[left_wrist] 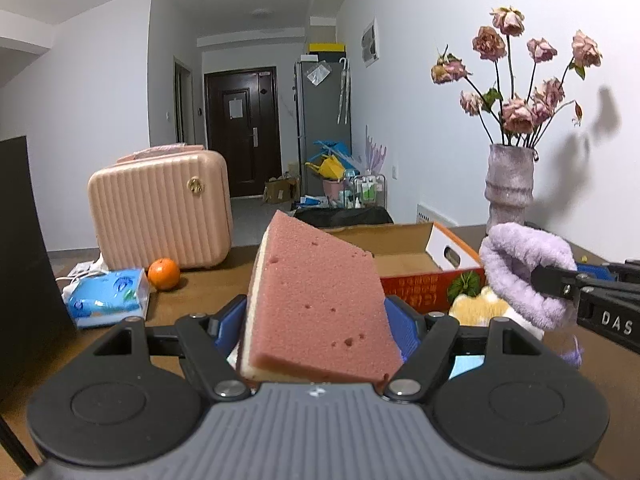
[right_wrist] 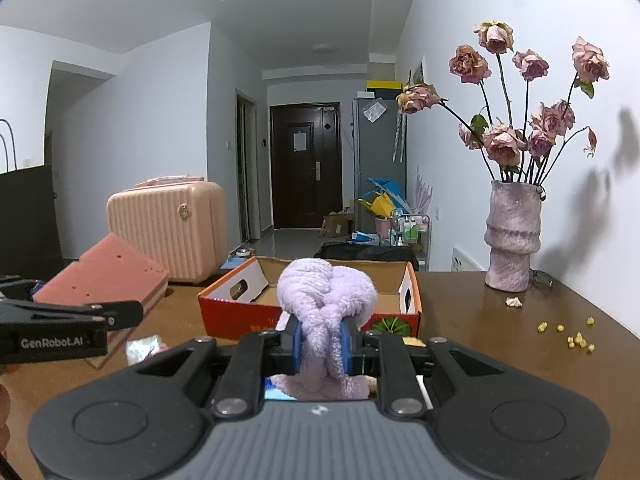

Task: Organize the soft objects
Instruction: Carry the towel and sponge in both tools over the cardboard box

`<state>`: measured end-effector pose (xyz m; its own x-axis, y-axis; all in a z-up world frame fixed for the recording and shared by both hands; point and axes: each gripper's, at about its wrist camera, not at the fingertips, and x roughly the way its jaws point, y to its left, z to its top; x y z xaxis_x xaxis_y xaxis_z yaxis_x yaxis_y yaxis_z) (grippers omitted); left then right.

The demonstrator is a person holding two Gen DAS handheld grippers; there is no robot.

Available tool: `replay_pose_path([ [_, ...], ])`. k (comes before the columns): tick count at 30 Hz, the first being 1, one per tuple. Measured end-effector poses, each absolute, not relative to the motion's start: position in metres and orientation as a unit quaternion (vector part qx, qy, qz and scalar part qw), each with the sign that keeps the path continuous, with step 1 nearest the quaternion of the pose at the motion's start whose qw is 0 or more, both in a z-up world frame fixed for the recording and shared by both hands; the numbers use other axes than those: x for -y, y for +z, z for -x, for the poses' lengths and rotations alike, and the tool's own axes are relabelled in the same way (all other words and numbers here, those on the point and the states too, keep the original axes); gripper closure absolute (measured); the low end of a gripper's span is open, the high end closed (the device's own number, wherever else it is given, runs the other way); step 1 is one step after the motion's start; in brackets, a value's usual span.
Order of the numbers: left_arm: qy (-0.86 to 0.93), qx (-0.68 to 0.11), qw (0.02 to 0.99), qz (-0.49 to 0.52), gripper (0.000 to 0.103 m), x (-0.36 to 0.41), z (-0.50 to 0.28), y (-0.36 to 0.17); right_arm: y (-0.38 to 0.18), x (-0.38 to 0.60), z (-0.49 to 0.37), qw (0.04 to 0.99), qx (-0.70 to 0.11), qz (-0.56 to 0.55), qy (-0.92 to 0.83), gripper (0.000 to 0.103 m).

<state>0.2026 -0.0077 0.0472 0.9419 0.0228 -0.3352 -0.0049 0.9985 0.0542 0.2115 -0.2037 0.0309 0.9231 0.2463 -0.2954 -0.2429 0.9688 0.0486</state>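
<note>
Left gripper [left_wrist: 316,320] clamps the pink sponge [left_wrist: 320,304]; right gripper [right_wrist: 322,338] pinches purple cloth [right_wrist: 326,292] (box [right_wrist: 414,300] beyond).

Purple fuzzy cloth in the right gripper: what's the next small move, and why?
Probably carry it forward over the open cardboard box and let go. The right gripper is shut on the purple cloth, held above the table, and the box sits just ahead with bare floor showing. The left gripper holds the pink sponge, next in line.
</note>
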Motion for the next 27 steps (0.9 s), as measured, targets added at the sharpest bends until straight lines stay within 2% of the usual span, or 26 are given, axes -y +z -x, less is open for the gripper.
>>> replay_pose_path([
  [27, -0.005, -0.166, 0.986, -0.008, 0.028, -0.003, -0.326, 0.079, 0.052, 0.173, -0.318, 0.98, -0.165, 0.025, 0.109, 0.085],
])
